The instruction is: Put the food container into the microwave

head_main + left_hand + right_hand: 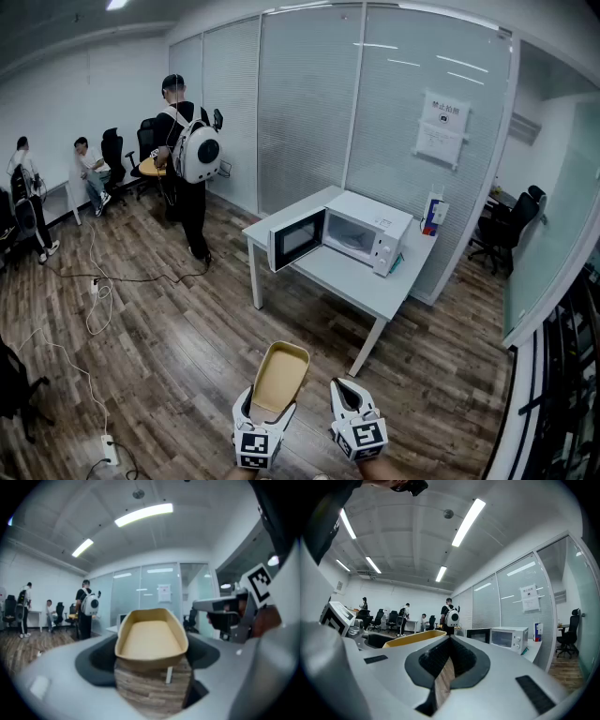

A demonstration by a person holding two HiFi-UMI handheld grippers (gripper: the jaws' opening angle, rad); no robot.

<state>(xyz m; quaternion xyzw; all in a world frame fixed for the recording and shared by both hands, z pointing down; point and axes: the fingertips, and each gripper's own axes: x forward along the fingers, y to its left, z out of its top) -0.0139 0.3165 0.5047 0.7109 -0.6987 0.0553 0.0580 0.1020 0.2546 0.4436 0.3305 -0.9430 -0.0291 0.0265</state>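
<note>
The left gripper (pixel 152 665) has its jaws pressed on the near end of a shallow tan fibre food container (pixel 151 639). Its own view shows the container's inside bare, and the head view shows it held over wood floor. The right gripper (pixel 447 667) grips nothing, its jaws nearly together with a slit between. Farther off, a white microwave (pixel 354 234) stands door-open on a white table (pixel 361 281). Print on the paper notice (pixel 441 127) on the glass wall is unreadable.
</note>
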